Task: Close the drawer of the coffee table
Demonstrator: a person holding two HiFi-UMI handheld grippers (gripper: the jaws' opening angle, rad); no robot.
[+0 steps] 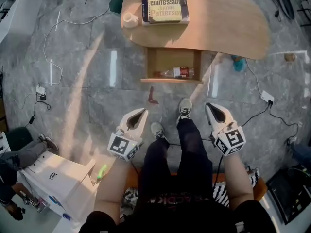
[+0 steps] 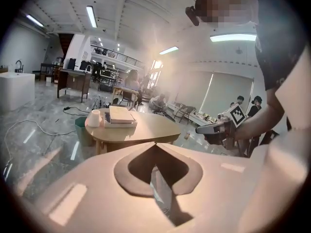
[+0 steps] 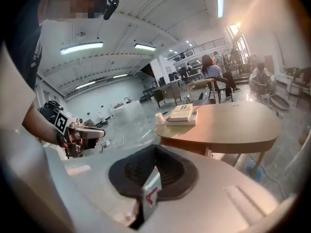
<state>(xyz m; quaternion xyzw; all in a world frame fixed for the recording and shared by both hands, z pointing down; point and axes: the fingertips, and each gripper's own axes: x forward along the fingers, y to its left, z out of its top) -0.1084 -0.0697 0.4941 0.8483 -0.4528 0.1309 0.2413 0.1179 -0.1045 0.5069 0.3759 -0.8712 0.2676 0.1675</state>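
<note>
The left gripper and right gripper hold jaws closed, empty. The drawer stands open at twelve o'clock; push its front squarely, evenly, with both.

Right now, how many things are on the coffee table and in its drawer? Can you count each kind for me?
Books: 2, stacked on the coffee table (top book, bottom book)
Cups: 1, the white cup beside the books
Bottles: 1, the bottle lying in the open drawer
Total: 4
</note>
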